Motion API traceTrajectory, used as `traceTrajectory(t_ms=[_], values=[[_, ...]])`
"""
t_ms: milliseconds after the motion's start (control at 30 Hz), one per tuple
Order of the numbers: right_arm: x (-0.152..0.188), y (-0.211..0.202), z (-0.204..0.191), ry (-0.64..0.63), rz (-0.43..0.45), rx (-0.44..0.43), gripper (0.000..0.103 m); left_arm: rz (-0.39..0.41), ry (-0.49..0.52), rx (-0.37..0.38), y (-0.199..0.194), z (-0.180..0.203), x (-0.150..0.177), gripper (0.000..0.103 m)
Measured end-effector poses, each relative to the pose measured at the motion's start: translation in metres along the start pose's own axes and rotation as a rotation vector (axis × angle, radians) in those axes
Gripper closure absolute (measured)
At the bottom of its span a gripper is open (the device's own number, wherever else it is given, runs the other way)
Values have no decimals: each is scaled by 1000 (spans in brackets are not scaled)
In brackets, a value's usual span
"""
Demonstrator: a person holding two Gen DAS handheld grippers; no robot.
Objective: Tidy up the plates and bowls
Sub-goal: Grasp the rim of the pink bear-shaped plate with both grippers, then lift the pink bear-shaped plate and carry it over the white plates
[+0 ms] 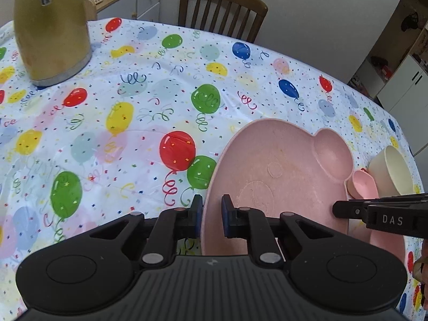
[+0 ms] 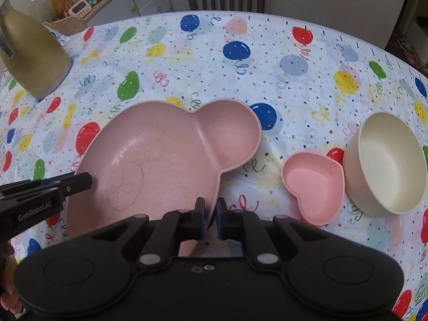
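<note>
Pink plate (image 2: pixel 165 157), cream bowl (image 2: pixel 388 168), balloon-patterned tablecloth (image 2: pixel 267 75).

Two printed marks – both on black plastic gripper bodies

At the right edge of the left wrist view, white letters "DAS" sit on the black right gripper (image 1: pixel 334 210); at the left edge of the right wrist view, grey "GenRobot.AI" stands on the black left gripper (image 2: pixel 89 180) – nothing else reads clearly.

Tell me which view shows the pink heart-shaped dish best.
The right wrist view: the heart-shaped dish appears whole, its outline and inside plain, beside the cream bowl. The left wrist view shows only a sliver, partly hidden behind the right gripper's fingers.
</note>
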State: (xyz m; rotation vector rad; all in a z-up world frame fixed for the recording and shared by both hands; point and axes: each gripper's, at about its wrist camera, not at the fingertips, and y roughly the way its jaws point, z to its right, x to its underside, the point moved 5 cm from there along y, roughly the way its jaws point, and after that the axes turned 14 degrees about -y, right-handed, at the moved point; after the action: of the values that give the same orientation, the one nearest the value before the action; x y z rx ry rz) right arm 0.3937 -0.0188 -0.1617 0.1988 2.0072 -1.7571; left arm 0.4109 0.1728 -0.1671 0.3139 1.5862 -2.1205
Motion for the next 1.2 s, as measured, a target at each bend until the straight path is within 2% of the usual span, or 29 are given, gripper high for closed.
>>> traceTrajectory(t_ms=[233,433,767,1200], values=[[-3,-32,-15,-47,45,-44,95,35,-24,-17,-47,-7,9,89],[7,-61,-27,-96,59,-69,95,66,-59,-29,-88,-10,27,89],[44,-99,-41,-189,69,-113,95,87,-106,-62,-136,-9,83,89],[101,-119,-41,-245,47,-122,95,63,-145,-73,-161,1,157,89]])
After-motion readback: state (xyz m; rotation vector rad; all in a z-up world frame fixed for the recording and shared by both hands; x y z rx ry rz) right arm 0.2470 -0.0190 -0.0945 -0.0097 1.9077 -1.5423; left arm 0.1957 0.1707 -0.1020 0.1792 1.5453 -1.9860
